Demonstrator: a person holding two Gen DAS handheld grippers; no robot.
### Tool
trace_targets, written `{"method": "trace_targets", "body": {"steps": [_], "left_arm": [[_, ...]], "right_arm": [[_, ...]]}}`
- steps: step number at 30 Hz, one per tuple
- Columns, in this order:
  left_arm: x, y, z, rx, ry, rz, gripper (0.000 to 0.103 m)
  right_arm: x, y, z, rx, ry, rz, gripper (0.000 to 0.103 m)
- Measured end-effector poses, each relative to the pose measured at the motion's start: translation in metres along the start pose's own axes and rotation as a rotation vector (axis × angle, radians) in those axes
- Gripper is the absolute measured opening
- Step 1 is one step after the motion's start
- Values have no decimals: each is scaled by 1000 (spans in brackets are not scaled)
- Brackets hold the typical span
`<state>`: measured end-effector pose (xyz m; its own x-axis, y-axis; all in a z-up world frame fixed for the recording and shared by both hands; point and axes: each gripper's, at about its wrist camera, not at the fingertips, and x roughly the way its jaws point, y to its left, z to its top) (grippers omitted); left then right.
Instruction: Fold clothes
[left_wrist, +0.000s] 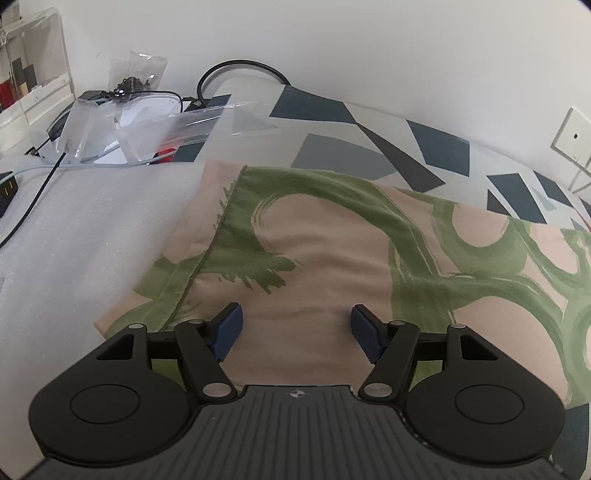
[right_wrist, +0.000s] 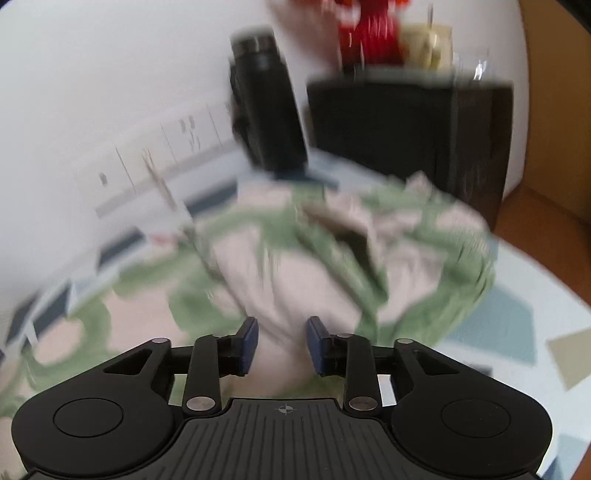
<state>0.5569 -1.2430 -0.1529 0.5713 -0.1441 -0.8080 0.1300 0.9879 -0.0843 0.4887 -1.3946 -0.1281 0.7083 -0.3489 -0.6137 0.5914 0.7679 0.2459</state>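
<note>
A beige garment with green brush-stroke print (left_wrist: 332, 251) lies spread on a table covered by a geometric-patterned cloth (left_wrist: 369, 147). My left gripper (left_wrist: 295, 328) is open just above the flat cloth, its blue pads (left_wrist: 229, 328) wide apart and holding nothing. In the blurred right wrist view the same garment (right_wrist: 332, 258) is bunched and crumpled ahead. My right gripper (right_wrist: 282, 343) is open over the garment's near part, with cloth showing between the pads; I cannot tell whether it touches.
Clear plastic bags (left_wrist: 129, 125), black cables (left_wrist: 236, 70) and a white foam sheet (left_wrist: 74, 240) lie at the left. A black bottle (right_wrist: 266, 107) and a dark box (right_wrist: 406, 140) stand behind the crumpled end. The table's edge (right_wrist: 535, 266) curves at the right.
</note>
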Motion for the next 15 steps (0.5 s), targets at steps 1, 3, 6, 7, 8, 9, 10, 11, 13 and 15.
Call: {"method": "trace_targets", "body": {"steps": [1,3,6,7,8,9,10,11,13,15], "left_arm": [[0,-3,1,5,5,1,72],[-1,-8,1,14,10,4,85],[-1,-16,1,33,6,13,91],[-1,-18,1,39,7,15,91],[0,-21,1,45,14,15,92],[1,-22,1,50,20,15,92],[1,-24,1,55,23,17,92],[2,-26,1,62,24,20,92],[2,-28,2,76,23,29,92],[1,-29,4,87,18,40,92]], "right_arm": [[-7,-4,4,11,-42,-27,46],[-14,-16,11,45,-100,-87,49],[-5,-40,22,111,-82,-170,50],[1,-49,24,133,-62,-183,50],[5,-55,22,142,-48,-174,50],[9,-56,22,128,-41,-168,50],[12,-57,22,115,-35,-163,51],[15,-54,22,95,-39,-162,52],[24,-51,21,87,-37,-163,52],[31,-51,21,132,-28,-151,50]]}}
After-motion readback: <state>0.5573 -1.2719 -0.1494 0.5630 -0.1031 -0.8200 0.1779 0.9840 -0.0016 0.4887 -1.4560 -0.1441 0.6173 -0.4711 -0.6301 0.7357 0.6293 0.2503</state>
